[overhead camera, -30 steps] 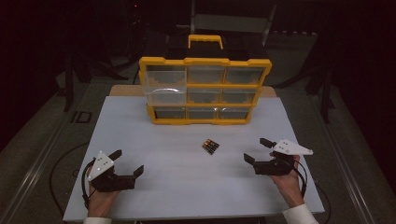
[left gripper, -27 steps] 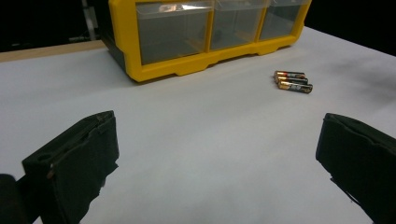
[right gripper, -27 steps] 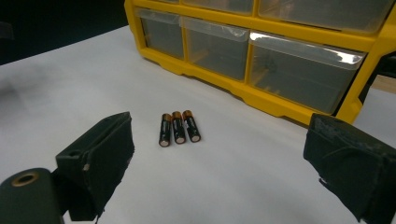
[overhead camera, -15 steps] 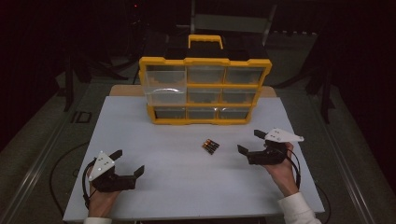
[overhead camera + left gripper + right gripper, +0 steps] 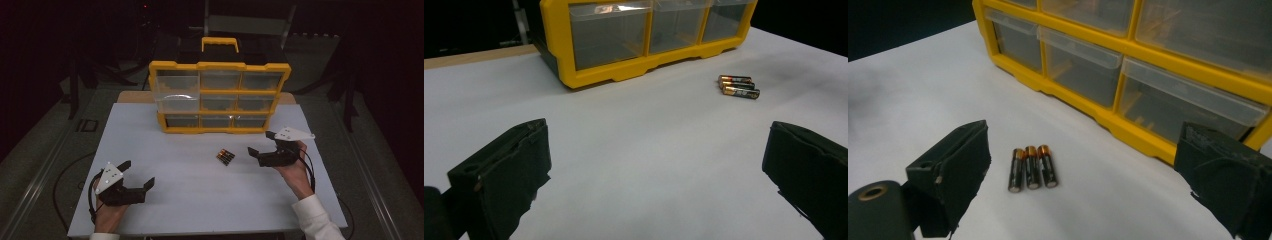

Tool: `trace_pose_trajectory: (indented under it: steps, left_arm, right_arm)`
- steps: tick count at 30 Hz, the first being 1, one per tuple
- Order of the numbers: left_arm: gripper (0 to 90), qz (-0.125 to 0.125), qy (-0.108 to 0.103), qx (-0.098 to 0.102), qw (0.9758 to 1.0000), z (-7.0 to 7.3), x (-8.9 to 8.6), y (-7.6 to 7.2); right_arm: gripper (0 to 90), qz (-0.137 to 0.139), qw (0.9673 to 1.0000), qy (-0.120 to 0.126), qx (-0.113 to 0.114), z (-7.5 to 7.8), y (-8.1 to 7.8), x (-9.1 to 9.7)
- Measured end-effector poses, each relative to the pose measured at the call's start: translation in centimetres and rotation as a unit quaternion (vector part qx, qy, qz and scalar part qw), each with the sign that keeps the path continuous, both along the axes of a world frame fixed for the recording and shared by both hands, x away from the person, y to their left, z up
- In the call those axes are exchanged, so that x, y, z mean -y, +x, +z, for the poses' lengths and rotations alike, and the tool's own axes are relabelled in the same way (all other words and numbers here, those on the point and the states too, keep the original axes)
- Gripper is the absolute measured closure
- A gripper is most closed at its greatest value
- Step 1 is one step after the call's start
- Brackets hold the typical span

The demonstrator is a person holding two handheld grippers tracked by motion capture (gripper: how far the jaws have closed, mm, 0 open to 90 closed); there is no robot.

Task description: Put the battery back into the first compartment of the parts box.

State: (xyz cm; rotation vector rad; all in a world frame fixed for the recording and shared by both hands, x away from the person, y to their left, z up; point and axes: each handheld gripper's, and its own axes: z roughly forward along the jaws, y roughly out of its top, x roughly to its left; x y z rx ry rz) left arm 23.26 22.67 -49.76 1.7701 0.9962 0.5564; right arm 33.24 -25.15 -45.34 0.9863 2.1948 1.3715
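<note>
Clearly the left gripper (image 5: 137,173) waits near the table's (image 5: 200,200) front left corner, jaws spread wide, holding nothing. Three AA batteries (image 5: 1032,167) lie side by side, touching, in front of the yellow drawer organizer (image 5: 220,97). They look light, rigid and smooth, liable to roll; pinching across the barrels seems best. Just beside them, the right gripper (image 5: 261,142) points at them, jaws likewise parted. Nothing blocks its path.
</note>
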Motion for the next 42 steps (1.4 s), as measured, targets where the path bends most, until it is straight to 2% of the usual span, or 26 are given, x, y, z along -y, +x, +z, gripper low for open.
trace_pose_trajectory:
  steps: [10,14,26,31,35,39,42]
  left_arm:
    - [0.0,0.0,0.0,-0.001,1.0,0.0,0.0,0.0]
    - [0.1,0.0,-0.001,-0.002,1.0,0.0,0.0,0.0]
    - [0.0,0.0,-0.003,-0.003,1.0,0.0,-0.1,0.0]
    - [0.0,-0.001,-0.002,-0.003,1.0,0.0,0.0,0.0]
    - [0.0,-0.001,-0.003,-0.003,1.0,-0.1,-0.1,0.0]
    - [0.0,-0.001,-0.002,-0.003,1.0,0.0,-0.1,0.0]
    - [0.0,-0.002,-0.002,-0.004,1.0,-0.1,-0.1,0.0]
  right_arm:
    - [7.2,0.014,0.9997,-0.015,-0.011,0.7,1.7,-1.7]
    - [7.2,0.019,0.9993,-0.023,-0.023,0.9,2.6,-2.4]
    - [7.2,0.034,0.9964,-0.062,-0.045,1.1,4.7,-4.3]
    - [7.2,0.042,0.9943,-0.083,-0.052,1.2,5.2,-4.9]
    - [7.2,0.05,0.9914,-0.106,-0.058,1.3,5.9,-5.6]
    - [7.3,0.055,0.9901,-0.113,-0.062,1.3,6.4,-5.8]
    - [7.3,0.06,0.9869,-0.133,-0.069,1.3,6.6,-6.1]
